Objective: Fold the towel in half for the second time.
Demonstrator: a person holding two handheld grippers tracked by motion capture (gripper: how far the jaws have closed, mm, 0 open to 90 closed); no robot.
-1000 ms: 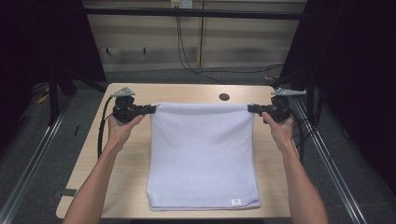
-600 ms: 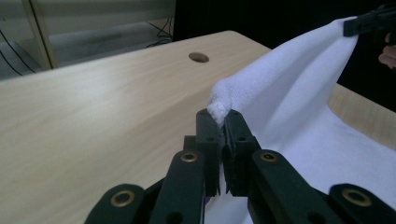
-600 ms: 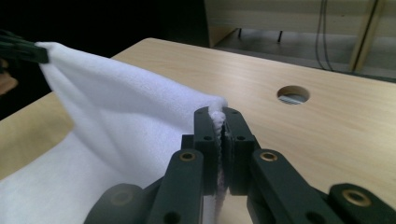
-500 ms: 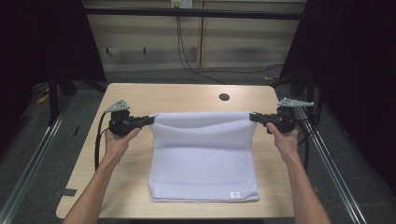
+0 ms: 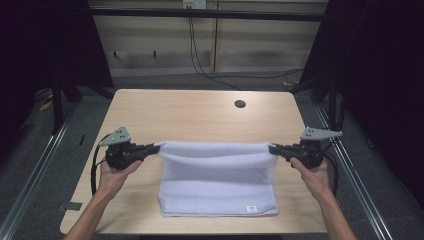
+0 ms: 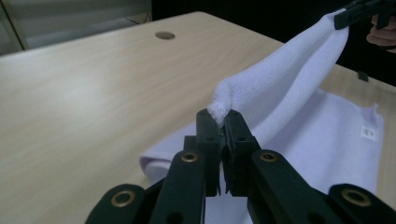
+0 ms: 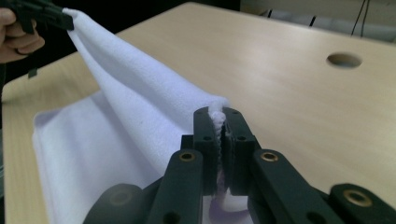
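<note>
A white towel (image 5: 218, 187) lies on the wooden table (image 5: 200, 115), its far edge lifted and stretched between both grippers. My left gripper (image 5: 156, 148) is shut on the towel's left far corner (image 6: 218, 108). At the right, my right gripper (image 5: 272, 149) is shut on the other far corner (image 7: 216, 114). The raised edge sags a little in the middle and folds toward me over the flat part. A small label (image 5: 251, 208) shows near the towel's front edge. In the left gripper view the right gripper (image 6: 348, 16) holds the far end of the towel (image 6: 299, 84); the right gripper view shows the left gripper (image 7: 56, 19) likewise.
A round cable hole (image 5: 240, 104) is in the table's far right part. The far half of the tabletop is bare wood. Metal rails (image 5: 35, 170) run along the floor on both sides of the table, and cables (image 5: 200, 55) lie on the floor behind it.
Both grippers have drawn the towel's far edge toward me and slightly down, folding it over the part that lies flat. The visible flat part has grown shorter.
</note>
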